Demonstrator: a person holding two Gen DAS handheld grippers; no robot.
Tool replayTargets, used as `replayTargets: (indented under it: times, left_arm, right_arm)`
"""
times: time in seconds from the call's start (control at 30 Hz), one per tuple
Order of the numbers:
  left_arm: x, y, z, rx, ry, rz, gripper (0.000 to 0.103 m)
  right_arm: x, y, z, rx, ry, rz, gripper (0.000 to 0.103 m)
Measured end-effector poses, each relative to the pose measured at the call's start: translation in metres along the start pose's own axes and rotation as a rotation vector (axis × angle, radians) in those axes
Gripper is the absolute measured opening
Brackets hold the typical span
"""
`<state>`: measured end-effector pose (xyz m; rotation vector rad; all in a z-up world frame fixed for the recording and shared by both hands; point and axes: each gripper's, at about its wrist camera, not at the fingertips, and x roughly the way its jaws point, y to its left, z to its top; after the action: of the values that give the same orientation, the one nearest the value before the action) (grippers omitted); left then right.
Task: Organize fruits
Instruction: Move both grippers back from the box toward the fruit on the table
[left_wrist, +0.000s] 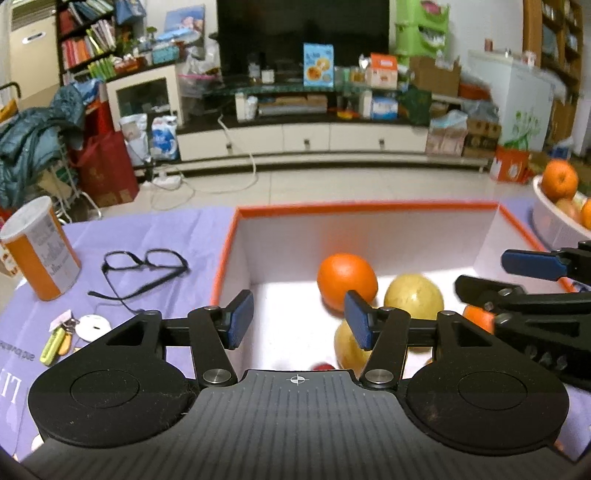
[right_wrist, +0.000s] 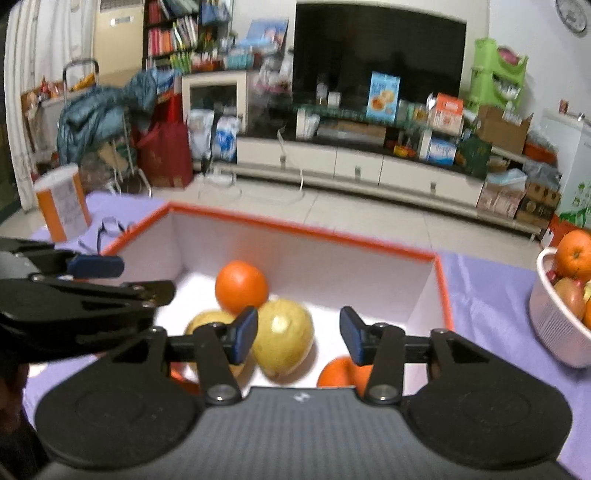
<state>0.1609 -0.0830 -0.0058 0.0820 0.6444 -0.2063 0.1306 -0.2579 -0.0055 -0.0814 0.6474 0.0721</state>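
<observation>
Fruit sits in two places: an orange-rimmed box (left_wrist: 369, 208) with white walls on the purple-covered surface (left_wrist: 147, 236), and a white basket (right_wrist: 554, 332) off to the right of it. Inside the box: one orange (left_wrist: 346, 280) toward the back, a yellow-green round fruit (left_wrist: 413, 297) touching it, a second yellowish fruit (left_wrist: 351, 345) nearer, another orange (right_wrist: 343, 371) by the right wall, and a small red item at the near edge, mostly hidden. The basket holds at least one orange (right_wrist: 574, 254) on top and reddish fruit below.

Left tool (left_wrist: 299, 319) hovers over the box's near left part, pads apart, nothing between them. Right tool (right_wrist: 298, 334) hovers over the box too, pads apart; the large yellow-green fruit lies below the gap, not touched by either pad.

Judgement: both tools are empty over the box, so the step in hand looks like a release finished and a return for more fruit.

Notes for doing it well:
- Lift each tool straight up clear of the rim before swinging sideways; the two tools are near each other over the box.
- Send the right tool to the basket, which is on its side.
- Take the top orange first; open wide enough to straddle it and close on its widest part.
- Place new fruit in the bare floor at the box's left, so it does not roll into the cluster.

Glasses (left_wrist: 144, 266) and a canister (left_wrist: 38, 251) lie left of the box; keep clear.
</observation>
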Motion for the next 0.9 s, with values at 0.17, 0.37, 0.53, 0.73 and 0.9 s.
replayTargets:
  times: [0.17, 0.37, 0.53, 0.73, 0.9]
  left_arm:
    - [-0.036, 0.028, 0.001, -0.019, -0.085, 0.014, 0.037]
    - [-0.066, 0.063, -0.033, -0.02, -0.076, 0.031, 0.039]
    - [-0.09, 0.066, -0.06, -0.036, -0.059, -0.035, 0.038]
    - [-0.099, 0.031, -0.089, 0.048, -0.02, -0.122, 0.038]
    - [-0.085, -0.002, -0.101, 0.155, 0.019, -0.185, 0.036]
  right_arm:
    - [-0.05, -0.005, 0.0, -0.036, -0.152, 0.121, 0.059]
    - [-0.111, 0.016, -0.041, -0.172, -0.133, 0.157, 0.062]
    - [-0.145, 0.009, -0.088, -0.213, -0.067, 0.099, 0.061]
    - [-0.156, 0.0, -0.117, -0.107, -0.009, 0.135, 0.059]
    - [-0.121, 0.017, -0.127, -0.119, 0.115, 0.211, 0.051]
